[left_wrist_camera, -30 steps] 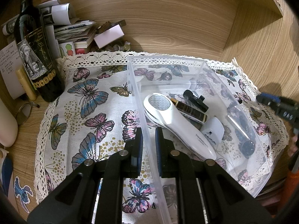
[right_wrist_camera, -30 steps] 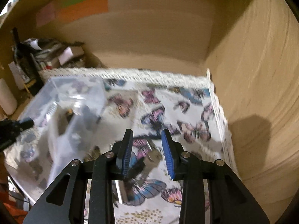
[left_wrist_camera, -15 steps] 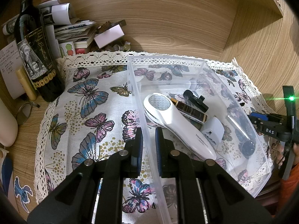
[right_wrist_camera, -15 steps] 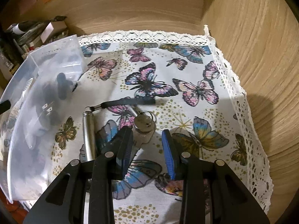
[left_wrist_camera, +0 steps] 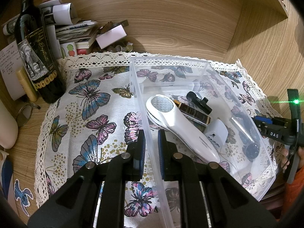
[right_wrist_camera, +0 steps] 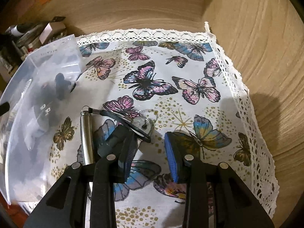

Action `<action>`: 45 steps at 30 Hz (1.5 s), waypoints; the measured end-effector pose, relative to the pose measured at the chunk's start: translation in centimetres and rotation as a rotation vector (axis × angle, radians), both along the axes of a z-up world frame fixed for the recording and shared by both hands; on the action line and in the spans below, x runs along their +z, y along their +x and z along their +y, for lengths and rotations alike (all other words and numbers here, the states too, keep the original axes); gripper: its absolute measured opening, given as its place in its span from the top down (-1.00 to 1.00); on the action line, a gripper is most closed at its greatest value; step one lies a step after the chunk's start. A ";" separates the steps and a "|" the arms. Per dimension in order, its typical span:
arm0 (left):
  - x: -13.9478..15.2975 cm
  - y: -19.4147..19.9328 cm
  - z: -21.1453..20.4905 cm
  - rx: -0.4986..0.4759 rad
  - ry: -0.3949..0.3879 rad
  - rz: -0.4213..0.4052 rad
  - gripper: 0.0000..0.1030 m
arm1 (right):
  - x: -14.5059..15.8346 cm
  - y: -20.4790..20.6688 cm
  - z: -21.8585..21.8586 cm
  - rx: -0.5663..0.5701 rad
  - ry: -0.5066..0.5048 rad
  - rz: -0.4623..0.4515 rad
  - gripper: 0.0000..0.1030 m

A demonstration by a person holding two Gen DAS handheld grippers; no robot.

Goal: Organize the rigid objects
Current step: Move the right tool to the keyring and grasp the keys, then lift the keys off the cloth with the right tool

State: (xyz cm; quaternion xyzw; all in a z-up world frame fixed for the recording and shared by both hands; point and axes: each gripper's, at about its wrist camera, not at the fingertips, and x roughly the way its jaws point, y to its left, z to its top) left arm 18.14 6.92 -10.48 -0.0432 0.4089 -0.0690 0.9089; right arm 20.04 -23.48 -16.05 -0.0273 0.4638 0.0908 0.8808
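Note:
My left gripper (left_wrist_camera: 151, 148) is shut on the left wall of a clear plastic bin (left_wrist_camera: 138, 95) that stands on the butterfly cloth. In the bin lie a white handheld device (left_wrist_camera: 180, 127), a dark little bottle (left_wrist_camera: 193, 113), a black clip (left_wrist_camera: 198, 100), a white plug adapter (left_wrist_camera: 216, 133) and a clear tube (left_wrist_camera: 247, 136). My right gripper (right_wrist_camera: 150, 144) hangs open low over the cloth, right of the bin (right_wrist_camera: 38, 79). A small silver disc (right_wrist_camera: 142, 125) on a black cord (right_wrist_camera: 114, 115) lies at its left fingertip. A metal cylinder (right_wrist_camera: 85, 133) lies beside it. Nothing sits between the pads.
A dark wine bottle (left_wrist_camera: 38, 57), stacked papers and small boxes (left_wrist_camera: 85, 32) crowd the back left corner. Wooden walls (right_wrist_camera: 256, 57) close the back and the right side. The lace-edged cloth (right_wrist_camera: 247, 114) ends close to the right wall. A hand (left_wrist_camera: 300, 152) shows at the right edge.
My right gripper came down and tipped toward the cloth, bringing the disc and cylinder close. The black cord, straight half a second ago, now curls by the left finger. The left gripper stayed put.

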 end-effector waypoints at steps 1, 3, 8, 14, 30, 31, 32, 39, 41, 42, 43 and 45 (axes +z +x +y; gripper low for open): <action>0.0 0.0 0.0 0.000 0.000 0.000 0.76 | 0.0 0.1 0.1 0.001 0.006 0.002 0.43; 0.0 0.0 0.0 0.000 0.001 0.000 0.76 | -0.1 0.3 0.2 0.000 0.013 0.003 0.39; 0.0 0.0 0.0 -0.001 0.003 0.000 0.76 | -0.2 0.6 1.1 0.020 0.017 0.006 0.33; -0.1 0.0 0.1 -0.001 0.000 0.004 0.76 | -0.6 0.8 1.9 0.039 -0.019 -0.011 0.33; -0.2 0.0 0.1 0.000 -0.002 0.004 0.76 | 2.4 0.3 0.3 -0.061 -0.046 -0.146 0.51; -0.2 0.0 0.1 0.000 -0.002 0.004 0.76 | 3.1 0.1 0.2 -0.063 -0.040 -0.166 0.51; -0.2 0.0 0.2 0.000 -0.002 0.004 0.76 | 3.6 0.0 0.2 -0.064 -0.035 -0.181 0.51; -0.2 0.0 0.1 0.000 -0.003 0.003 0.75 | 7.5 -1.3 1.7 -0.012 -0.011 -0.295 0.51; -0.3 0.0 0.2 0.000 -0.004 0.003 0.75 | 8.3 -1.6 2.3 0.007 0.005 -0.318 0.51; -0.3 0.0 0.2 0.000 -0.004 0.003 0.75 | 8.7 -1.8 2.5 0.018 0.014 -0.326 0.51; -0.2 0.0 0.1 -0.001 -0.002 0.003 0.75 | 9.2 -2.0 2.9 0.032 0.025 -0.338 0.51; -0.3 0.0 0.1 -0.001 -0.002 0.004 0.75 | 9.9 -2.4 3.7 0.060 0.040 -0.362 0.51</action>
